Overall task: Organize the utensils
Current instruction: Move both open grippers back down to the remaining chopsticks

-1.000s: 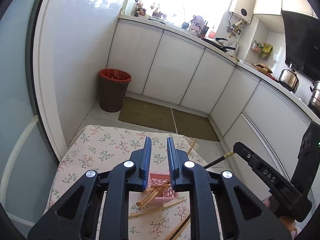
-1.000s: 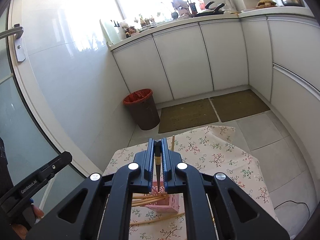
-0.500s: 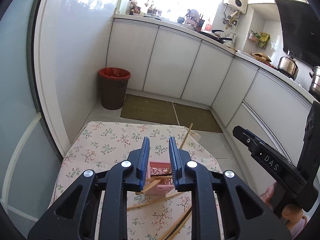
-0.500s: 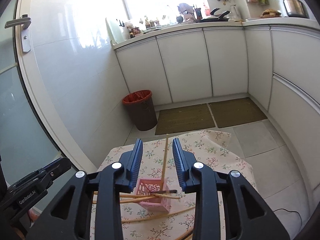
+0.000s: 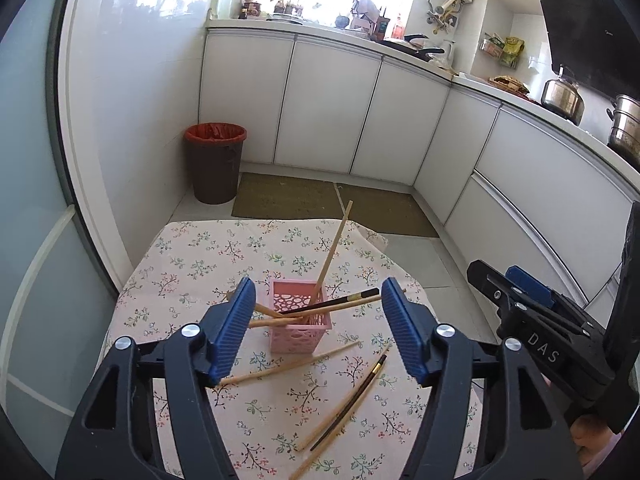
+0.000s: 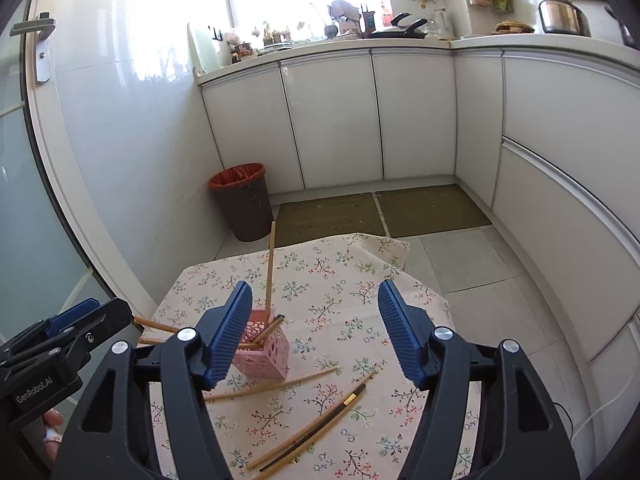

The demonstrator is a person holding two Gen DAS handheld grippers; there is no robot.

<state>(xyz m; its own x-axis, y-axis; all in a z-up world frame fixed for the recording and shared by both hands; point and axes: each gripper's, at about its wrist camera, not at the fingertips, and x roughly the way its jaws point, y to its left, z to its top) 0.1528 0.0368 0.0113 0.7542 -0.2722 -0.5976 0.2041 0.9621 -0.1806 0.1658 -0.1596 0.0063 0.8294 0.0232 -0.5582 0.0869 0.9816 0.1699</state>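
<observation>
Both the left gripper (image 5: 318, 332) and the right gripper (image 6: 314, 330) have just been opening; their jaws stand spread and empty. Beyond them, loose chopsticks (image 5: 344, 404) lie on the table (image 5: 192, 264) before the pink holder (image 5: 298, 328), which holds several more.

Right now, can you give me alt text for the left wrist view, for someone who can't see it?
The open left gripper, nothing between its jaws, which have just been opening, faces a pink holder on a floral tablecloth. Several chopsticks sit in the holder, one tall one leaning upright. More chopsticks lie loose on the cloth; the right gripper is at the right edge.
</observation>
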